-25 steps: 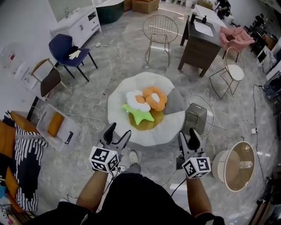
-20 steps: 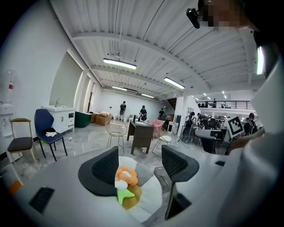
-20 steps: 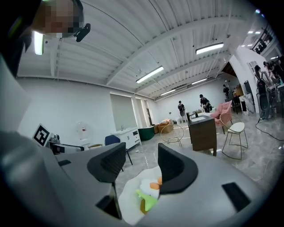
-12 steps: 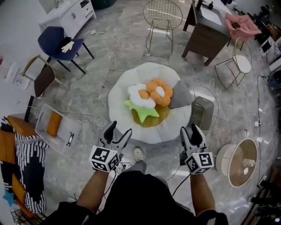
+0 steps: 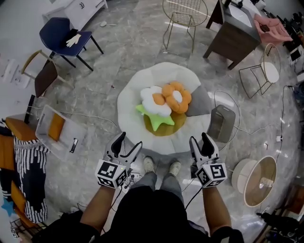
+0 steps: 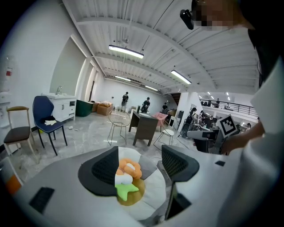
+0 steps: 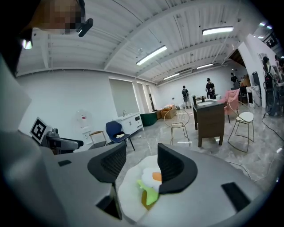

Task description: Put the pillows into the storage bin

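Note:
Several pillows lie piled on a round white floor cushion (image 5: 137,95): a white flower pillow (image 5: 156,101), an orange flower pillow (image 5: 176,96), a green star pillow (image 5: 154,118), a mustard pillow (image 5: 166,128) and a grey pillow (image 5: 199,102). A clear storage bin (image 5: 47,137) with something orange inside stands on the floor at the left. My left gripper (image 5: 128,142) and right gripper (image 5: 199,140) hover at the cushion's near edge, both open and holding nothing. Between the left gripper (image 6: 140,166) jaws I see the orange flower pillow (image 6: 128,167) and the green star pillow (image 6: 126,190). The right gripper (image 7: 140,170) frames the white flower pillow (image 7: 148,175).
A grey box-shaped unit (image 5: 222,124) stands right of the cushion, with cables on the floor around it. A round basket (image 5: 259,180) is at the right. A blue chair (image 5: 61,35), a gold wire chair (image 5: 183,14) and a dark cabinet (image 5: 237,33) stand beyond.
Both grippers have come forward and lower, up to the cushion's near edge. The person's feet now show below the cushion. The jaws look unchanged.

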`<state>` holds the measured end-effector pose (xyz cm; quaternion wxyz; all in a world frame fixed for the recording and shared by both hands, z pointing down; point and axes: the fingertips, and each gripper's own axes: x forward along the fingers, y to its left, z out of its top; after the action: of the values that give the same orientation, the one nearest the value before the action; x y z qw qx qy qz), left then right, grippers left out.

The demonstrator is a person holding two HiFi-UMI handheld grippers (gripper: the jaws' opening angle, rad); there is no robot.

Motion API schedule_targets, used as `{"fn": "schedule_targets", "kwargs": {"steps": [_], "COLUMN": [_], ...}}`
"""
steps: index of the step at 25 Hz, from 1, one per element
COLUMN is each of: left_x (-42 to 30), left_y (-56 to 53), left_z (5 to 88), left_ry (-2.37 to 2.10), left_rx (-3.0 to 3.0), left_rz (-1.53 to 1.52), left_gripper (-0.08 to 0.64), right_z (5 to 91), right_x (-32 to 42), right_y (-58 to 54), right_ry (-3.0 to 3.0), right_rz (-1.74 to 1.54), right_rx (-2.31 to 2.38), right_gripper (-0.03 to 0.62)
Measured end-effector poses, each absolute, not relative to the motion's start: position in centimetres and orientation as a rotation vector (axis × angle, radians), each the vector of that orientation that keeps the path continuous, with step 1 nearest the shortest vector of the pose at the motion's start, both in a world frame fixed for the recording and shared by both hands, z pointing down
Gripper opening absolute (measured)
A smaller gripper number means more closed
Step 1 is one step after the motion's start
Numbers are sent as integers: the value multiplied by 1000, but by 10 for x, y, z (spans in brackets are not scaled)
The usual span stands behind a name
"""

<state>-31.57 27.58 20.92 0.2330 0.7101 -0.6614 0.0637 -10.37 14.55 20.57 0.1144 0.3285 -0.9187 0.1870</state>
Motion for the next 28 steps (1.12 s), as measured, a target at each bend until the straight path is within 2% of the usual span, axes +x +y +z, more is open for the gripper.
{"fn": "schedule_targets", "kwargs": {"steps": [8,17,28], "left_x": [-305,-303,-353], "left_y": [251,247,239], "left_z": [253,309,402], "left_ry": [-1846,-1978,-2001], "left_rx": [1837,1620,1517], "left_rz": [205,181,127], "left_gripper": [321,321,321], "right_z": [267,380,491], "right_x": [-137,-183,-257], "right_y": [113,87,92], "right_ry": [-2651,-2565,-2489], "right_rz": [497,395,337], "right_rx": [736,380,289], "right_gripper": [236,236,238]}}
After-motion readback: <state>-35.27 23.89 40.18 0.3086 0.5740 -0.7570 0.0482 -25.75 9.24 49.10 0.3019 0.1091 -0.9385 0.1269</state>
